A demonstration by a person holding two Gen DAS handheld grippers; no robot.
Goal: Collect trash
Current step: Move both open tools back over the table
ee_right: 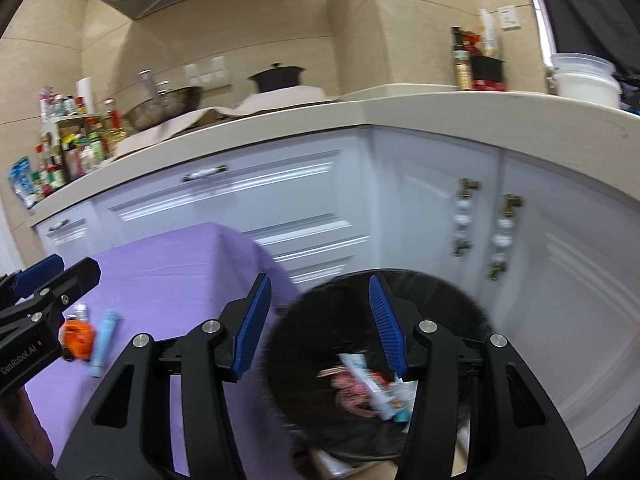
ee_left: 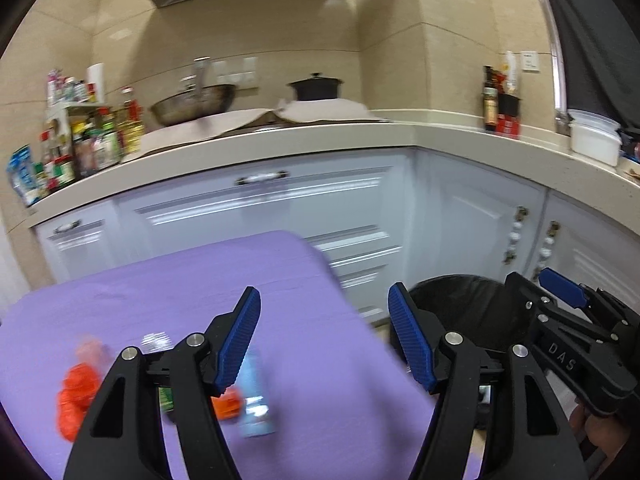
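Both claws are released and empty: the left claw [ee_left: 324, 332] hangs over the purple surface's [ee_left: 160, 292] right edge, the right claw [ee_right: 320, 320] above the black bin [ee_right: 460, 304], where dropped wrappers [ee_right: 372, 388] already lie. Remaining trash, an orange bag [ee_left: 74, 396] and pale blue tube [ee_left: 254, 392], waits near the surface's front-left corner, likely next.

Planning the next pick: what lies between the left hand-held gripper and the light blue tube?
Only bare purple cloth, in the right wrist view; left hand-held gripper, light blue tube.

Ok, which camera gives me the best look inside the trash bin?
The right wrist view: it looks down into the trash bin, showing wrappers already at the bottom. The left wrist view catches only part of its dark rim, behind the gripper fingers, with no contents visible.
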